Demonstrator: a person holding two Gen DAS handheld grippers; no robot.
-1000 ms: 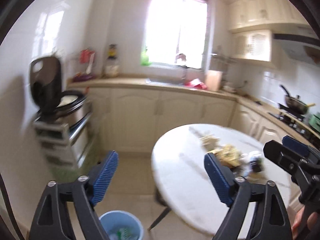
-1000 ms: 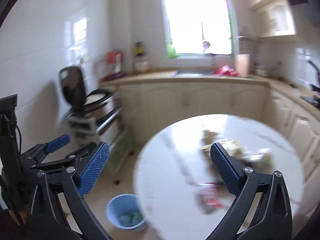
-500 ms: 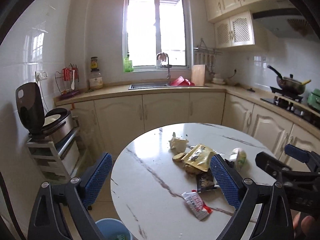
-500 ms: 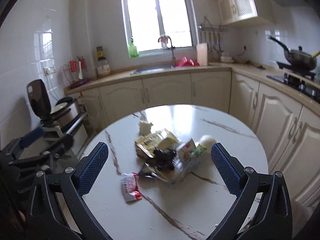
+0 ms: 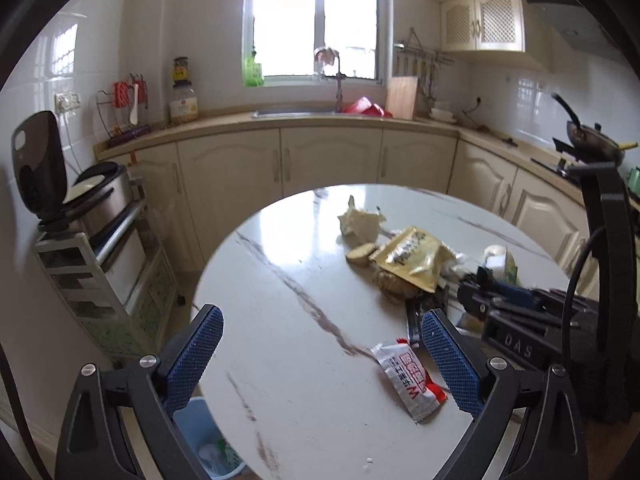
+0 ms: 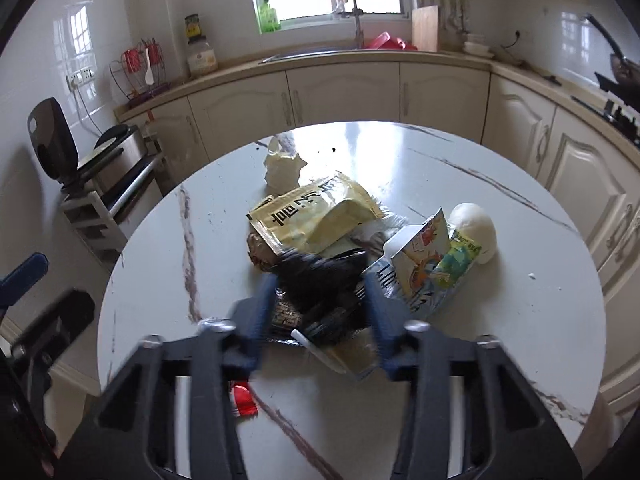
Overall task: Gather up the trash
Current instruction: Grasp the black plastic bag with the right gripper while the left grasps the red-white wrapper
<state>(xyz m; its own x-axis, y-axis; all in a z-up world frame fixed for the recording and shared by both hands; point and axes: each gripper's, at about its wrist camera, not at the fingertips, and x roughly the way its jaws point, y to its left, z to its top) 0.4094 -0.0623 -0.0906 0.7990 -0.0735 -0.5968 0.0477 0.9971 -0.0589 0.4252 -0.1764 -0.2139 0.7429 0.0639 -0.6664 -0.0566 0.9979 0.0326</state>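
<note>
A round white marble-patterned bench (image 6: 460, 184) stands in a cream kitchen, with a heap of trash near its middle. The right gripper (image 6: 318, 300) is down in that heap. Its blue fingers (image 6: 262, 304) have just been closing and now stand narrow on either side of a crumpled black wrapper (image 6: 320, 280); they seem to pinch it, though blur makes the contact hard to confirm. Behind the black wrapper lies a yellow snack pouch (image 6: 316, 212), partly over it. A colourful printed carton (image 6: 428, 256) leans just right of the right finger, with a white rounded lump (image 6: 476, 228) touching its far side. A crumpled white tissue (image 6: 282, 170) sits beyond the yellow pouch.

The left gripper (image 5: 320, 360) hovers over the near edge of the bench, its fingers (image 5: 192, 356) spread wide with nothing between the pads. A red-and-white sachet (image 5: 408, 380) lies flat on the bench just inside the right-hand finger, apart from the main heap. A slice of something pale brown (image 5: 360, 254) rests beside the yellow pouch. On the floor below the bench edge stands a light blue waste bin (image 5: 208, 444) with some litter in it.
</note>
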